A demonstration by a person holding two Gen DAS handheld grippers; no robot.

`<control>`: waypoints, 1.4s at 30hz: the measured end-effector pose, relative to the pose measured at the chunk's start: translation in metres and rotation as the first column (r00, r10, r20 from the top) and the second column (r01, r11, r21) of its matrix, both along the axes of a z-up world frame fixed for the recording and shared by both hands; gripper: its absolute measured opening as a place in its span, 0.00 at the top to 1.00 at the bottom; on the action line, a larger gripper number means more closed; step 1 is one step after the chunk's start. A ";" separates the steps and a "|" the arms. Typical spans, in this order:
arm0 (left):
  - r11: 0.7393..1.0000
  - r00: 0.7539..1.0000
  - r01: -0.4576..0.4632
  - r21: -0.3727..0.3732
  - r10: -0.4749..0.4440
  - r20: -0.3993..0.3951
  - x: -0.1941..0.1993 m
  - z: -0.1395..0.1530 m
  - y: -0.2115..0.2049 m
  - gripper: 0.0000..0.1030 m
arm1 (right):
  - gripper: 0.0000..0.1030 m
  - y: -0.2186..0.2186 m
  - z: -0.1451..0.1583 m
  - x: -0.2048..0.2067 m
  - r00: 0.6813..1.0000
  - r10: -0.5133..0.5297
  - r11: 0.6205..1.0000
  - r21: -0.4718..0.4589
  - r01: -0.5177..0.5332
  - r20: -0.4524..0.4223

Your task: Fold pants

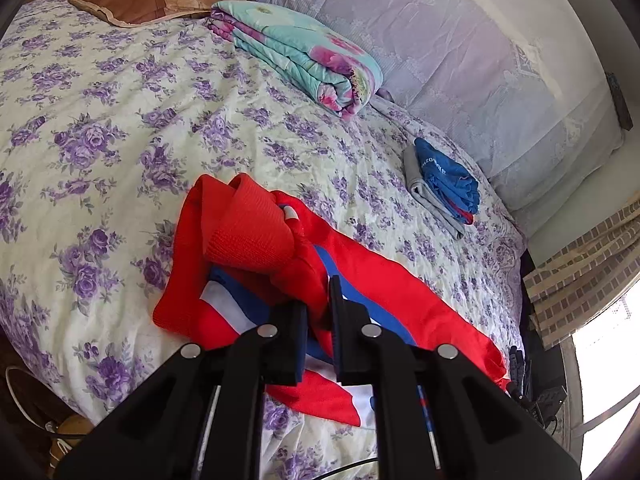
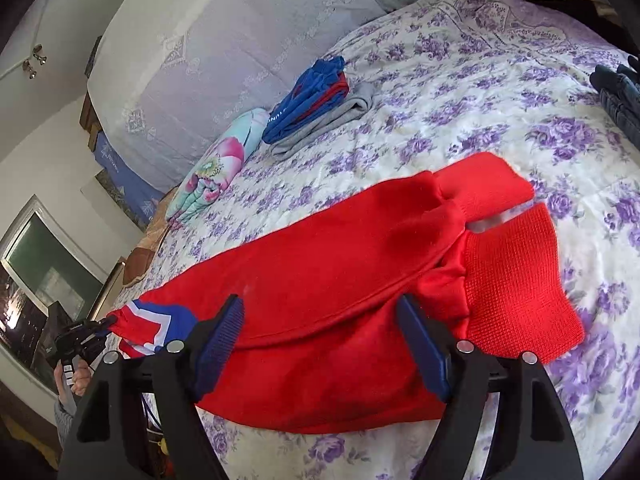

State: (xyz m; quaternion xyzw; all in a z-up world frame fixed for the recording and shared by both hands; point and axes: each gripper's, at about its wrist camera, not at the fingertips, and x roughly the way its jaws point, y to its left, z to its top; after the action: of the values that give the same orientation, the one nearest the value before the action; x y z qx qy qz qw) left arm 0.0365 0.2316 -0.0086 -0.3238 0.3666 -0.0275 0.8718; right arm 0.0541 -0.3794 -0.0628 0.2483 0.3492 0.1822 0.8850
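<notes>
Two views. Left wrist view: the left tool (image 1: 320, 320), lower centre, has its jaws nearly pressed together, pinching the red pants (image 1: 256, 240) at the striped end, probably to lift that end for a fold; the pants lie across the bed (image 1: 120, 100). Right wrist view: the right tool (image 2: 320, 344), jaws spread, straddles the pants (image 2: 340, 280) at frame centre, gripping nothing. No containers appear.

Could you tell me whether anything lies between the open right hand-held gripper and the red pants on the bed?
Nothing visible does. The right hand-held gripper hangs open directly over the red pants, bare fabric between its fingers. The folded clothes stack lies well beyond.
</notes>
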 end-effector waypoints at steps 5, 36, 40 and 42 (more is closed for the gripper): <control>1.000 1.000 -0.006 -0.006 0.006 -0.018 0.001 -0.007 0.004 0.92 | 0.36 -0.001 -0.009 0.004 0.999 0.010 0.999 -0.041 -0.012 -0.044; 0.996 0.999 0.046 0.082 -0.047 0.016 0.108 0.039 -0.008 0.92 | 0.30 -0.044 0.017 0.051 0.990 -0.080 0.986 0.139 0.095 -0.113; 0.997 0.999 0.048 0.067 -0.049 0.014 0.104 0.036 -0.006 0.92 | 0.25 -0.042 0.016 0.040 0.989 -0.094 0.986 0.129 0.109 -0.117; 0.997 0.999 0.044 0.058 -0.045 0.014 0.101 0.036 -0.005 0.92 | 0.25 -0.043 0.013 0.040 0.989 -0.094 0.979 0.168 0.112 -0.114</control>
State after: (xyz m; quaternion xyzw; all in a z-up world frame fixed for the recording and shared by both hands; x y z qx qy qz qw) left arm 0.1373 0.2268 0.0275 -0.2902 0.3677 -0.0389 0.8827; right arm 0.0937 -0.4223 -0.0502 0.3518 0.3648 0.1526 0.8484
